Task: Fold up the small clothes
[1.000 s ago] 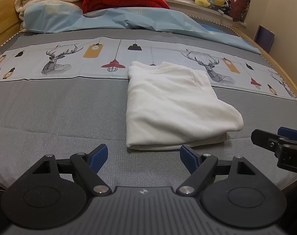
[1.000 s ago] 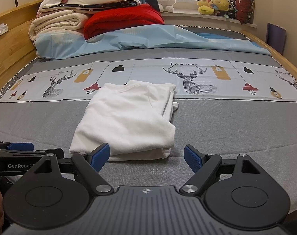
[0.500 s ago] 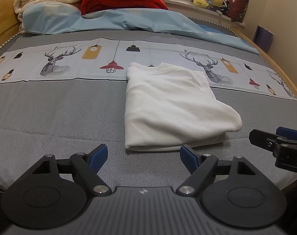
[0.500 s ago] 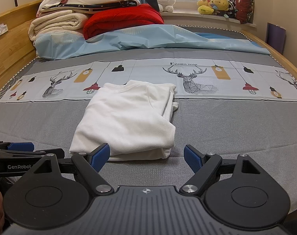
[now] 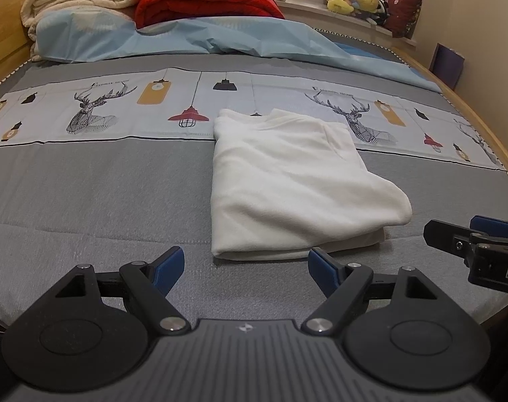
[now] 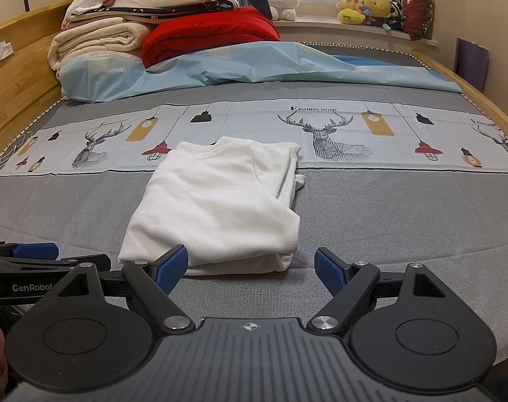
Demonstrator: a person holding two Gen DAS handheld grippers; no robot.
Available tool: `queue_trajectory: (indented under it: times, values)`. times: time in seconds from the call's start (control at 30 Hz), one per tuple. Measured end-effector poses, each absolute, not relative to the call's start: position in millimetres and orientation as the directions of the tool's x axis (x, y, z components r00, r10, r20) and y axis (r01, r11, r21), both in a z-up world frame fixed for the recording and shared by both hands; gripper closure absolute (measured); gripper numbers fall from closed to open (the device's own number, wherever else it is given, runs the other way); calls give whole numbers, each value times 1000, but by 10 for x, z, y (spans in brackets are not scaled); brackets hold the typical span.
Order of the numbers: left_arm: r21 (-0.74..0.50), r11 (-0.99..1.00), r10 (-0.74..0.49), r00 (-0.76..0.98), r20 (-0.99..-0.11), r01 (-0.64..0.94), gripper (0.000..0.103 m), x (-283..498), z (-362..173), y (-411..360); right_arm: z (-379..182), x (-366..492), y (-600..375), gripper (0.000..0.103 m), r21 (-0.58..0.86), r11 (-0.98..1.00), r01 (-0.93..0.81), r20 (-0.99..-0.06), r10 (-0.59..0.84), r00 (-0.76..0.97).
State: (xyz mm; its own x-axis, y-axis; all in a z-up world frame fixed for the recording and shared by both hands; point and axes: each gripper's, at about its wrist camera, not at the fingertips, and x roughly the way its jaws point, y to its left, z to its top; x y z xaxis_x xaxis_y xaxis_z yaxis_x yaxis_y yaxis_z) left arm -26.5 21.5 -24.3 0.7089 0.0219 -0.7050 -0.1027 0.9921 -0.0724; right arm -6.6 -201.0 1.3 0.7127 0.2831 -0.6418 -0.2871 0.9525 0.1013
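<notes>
A small white garment (image 5: 287, 181) lies folded into a neat rectangle on the grey bed cover (image 5: 96, 194); it also shows in the right wrist view (image 6: 220, 207). My left gripper (image 5: 245, 264) is open and empty, just short of the garment's near edge. My right gripper (image 6: 252, 266) is open and empty, also just before the near edge. Each gripper shows at the side of the other's view: the right one (image 5: 475, 241) and the left one (image 6: 36, 258).
A light blue quilt (image 6: 254, 63), a red blanket (image 6: 210, 33) and stacked folded bedding (image 6: 120, 23) lie at the far end. A wooden bed frame (image 6: 16, 83) runs along the left. Plush toys (image 6: 368, 6) sit on the window sill.
The left wrist view has dipped slightly and drawn a little nearer the garment. The right gripper and the garment have not moved.
</notes>
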Motion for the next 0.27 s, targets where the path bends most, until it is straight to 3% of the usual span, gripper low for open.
queue_trajectory:
  times: [0.27]
  values:
    - [-70,993,22,715,-699,-99,18,-270,-243,212,13,-65,-2015,19,102,952,-287,-642,284,712]
